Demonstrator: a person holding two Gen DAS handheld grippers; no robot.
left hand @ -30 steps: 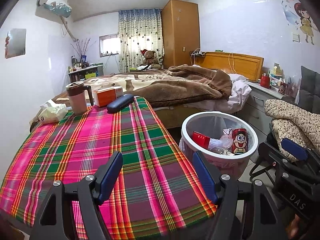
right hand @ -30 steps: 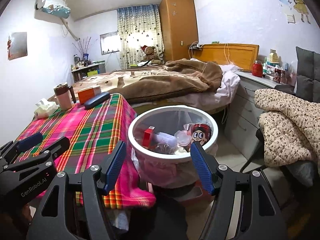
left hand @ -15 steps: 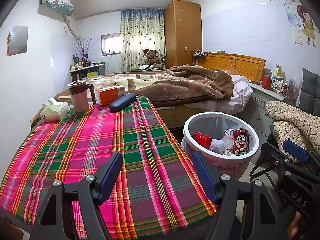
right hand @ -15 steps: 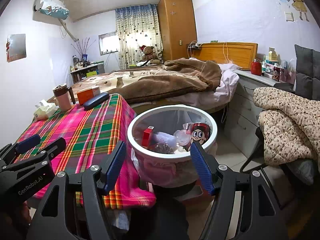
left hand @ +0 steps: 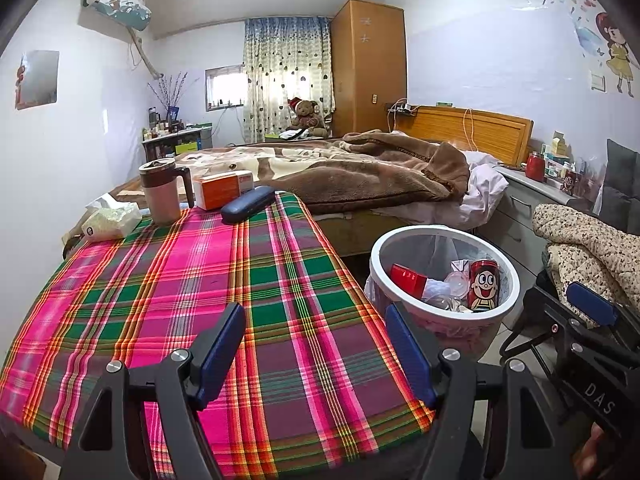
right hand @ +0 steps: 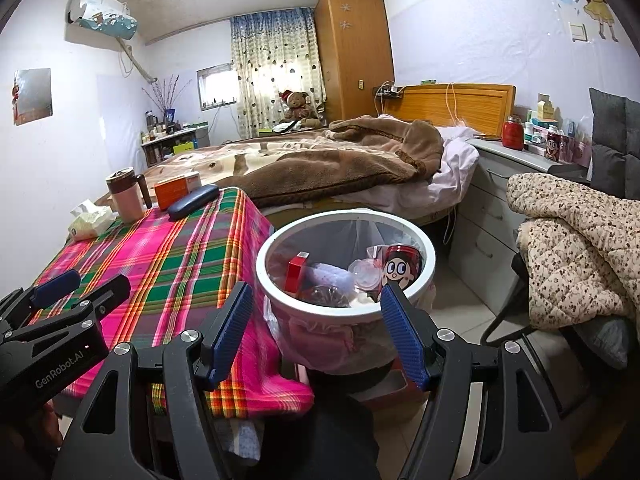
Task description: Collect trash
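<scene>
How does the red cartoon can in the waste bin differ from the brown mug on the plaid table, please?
The red cartoon can sits inside the white waste bin among other trash; the brown mug stands on the plaid table, at its far end. The can bears a printed cartoon face; the mug is plain brown and pinkish. The mug has a side handle and a lid; the can has no handle. Both stand roughly upright.

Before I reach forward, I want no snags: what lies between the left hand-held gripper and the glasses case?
Only bare plaid tablecloth lies between the left hand-held gripper and the glasses case, as the left wrist view shows.
</scene>
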